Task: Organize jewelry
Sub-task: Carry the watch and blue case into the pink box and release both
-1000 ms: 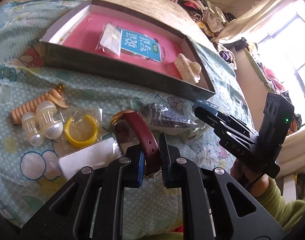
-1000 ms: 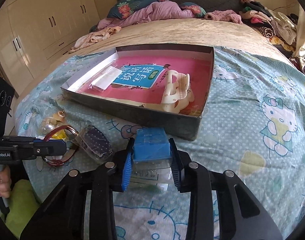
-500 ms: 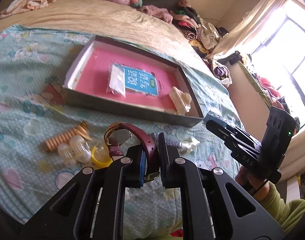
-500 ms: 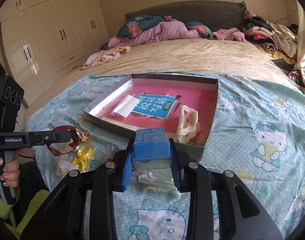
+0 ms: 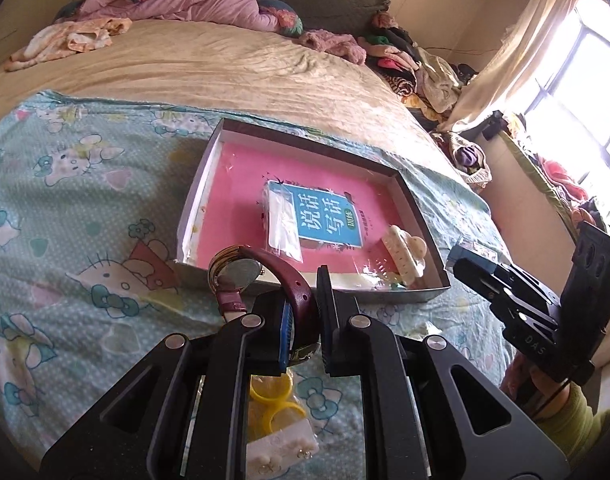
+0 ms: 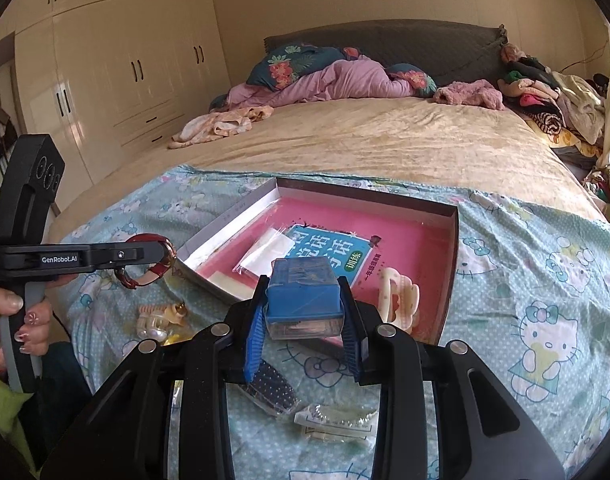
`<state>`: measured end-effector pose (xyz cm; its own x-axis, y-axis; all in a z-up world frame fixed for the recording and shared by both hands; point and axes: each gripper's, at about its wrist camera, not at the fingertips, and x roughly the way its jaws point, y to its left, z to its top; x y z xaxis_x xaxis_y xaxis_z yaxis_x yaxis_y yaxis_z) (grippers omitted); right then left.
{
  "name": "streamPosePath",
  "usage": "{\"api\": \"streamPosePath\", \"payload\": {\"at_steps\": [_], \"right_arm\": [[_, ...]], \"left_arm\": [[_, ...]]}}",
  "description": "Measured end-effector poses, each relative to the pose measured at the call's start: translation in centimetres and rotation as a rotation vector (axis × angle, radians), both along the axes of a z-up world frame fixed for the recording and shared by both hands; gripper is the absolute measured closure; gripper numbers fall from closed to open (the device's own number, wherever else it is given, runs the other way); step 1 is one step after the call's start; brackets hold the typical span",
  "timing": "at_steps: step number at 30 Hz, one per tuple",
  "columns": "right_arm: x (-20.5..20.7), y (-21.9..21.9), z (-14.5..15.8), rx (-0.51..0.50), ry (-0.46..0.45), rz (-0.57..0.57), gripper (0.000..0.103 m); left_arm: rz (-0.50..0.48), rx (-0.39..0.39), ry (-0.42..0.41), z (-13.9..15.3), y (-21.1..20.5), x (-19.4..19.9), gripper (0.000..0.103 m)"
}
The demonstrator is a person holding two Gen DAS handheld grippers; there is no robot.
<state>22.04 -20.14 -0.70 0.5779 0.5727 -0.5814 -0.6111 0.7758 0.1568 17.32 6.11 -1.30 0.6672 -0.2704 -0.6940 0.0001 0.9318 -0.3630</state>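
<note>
My left gripper [image 5: 307,312] is shut on the maroon strap of a wristwatch [image 5: 241,276], held in the air in front of the near wall of the shallow box [image 5: 405,296]. In the right wrist view the same gripper [image 6: 161,250] hangs at the left with the watch [image 6: 153,268]. My right gripper [image 6: 303,312] is shut on a small blue-lidded clear case [image 6: 303,292], lifted above the bedspread near the box [image 6: 451,256]. The box has a pink floor with a blue booklet [image 5: 329,220], a clear packet [image 5: 283,226] and a cream hair claw [image 5: 405,252].
On the patterned bedspread below lie yellow rings [image 5: 271,396], a white card of earrings [image 5: 281,450], pearl pieces and a coil hair tie [image 6: 157,318], a dark beaded packet [image 6: 271,386] and a clear bag [image 6: 337,420]. Clothes pile at the bed's right edge [image 6: 553,100].
Both grippers have risen from the bedspread, the left carrying the watch, the right carrying the blue-lidded case. The box now lies lower and farther in both views.
</note>
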Motion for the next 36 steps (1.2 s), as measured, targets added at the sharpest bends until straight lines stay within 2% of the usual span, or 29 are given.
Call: {"api": "streamPosePath", "payload": {"at_steps": [16,24,32,36], "right_arm": [[3.3,1.9,0.2,-0.005,-0.018,-0.015,0.072],[5.2,3.0,-1.4,-0.034,0.017,-0.026,0.072],[6.3,3.7,-2.9,-0.050,0.049,-0.035,0.072],[6.7,4.0,-3.5,-0.062,0.066,-0.034,0.072]], "left_arm": [[0.016,0.040,0.023,-1.8,0.6,3.6,0.098],[0.009,0.060,0.041,-3.1,0.8,5.5,0.098],[-0.006,0.147,0.038,-4.3,-0.3,6.6,0.097],[-0.020,0.139,0.057,-5.0,-0.5,7.1,0.094]]}}
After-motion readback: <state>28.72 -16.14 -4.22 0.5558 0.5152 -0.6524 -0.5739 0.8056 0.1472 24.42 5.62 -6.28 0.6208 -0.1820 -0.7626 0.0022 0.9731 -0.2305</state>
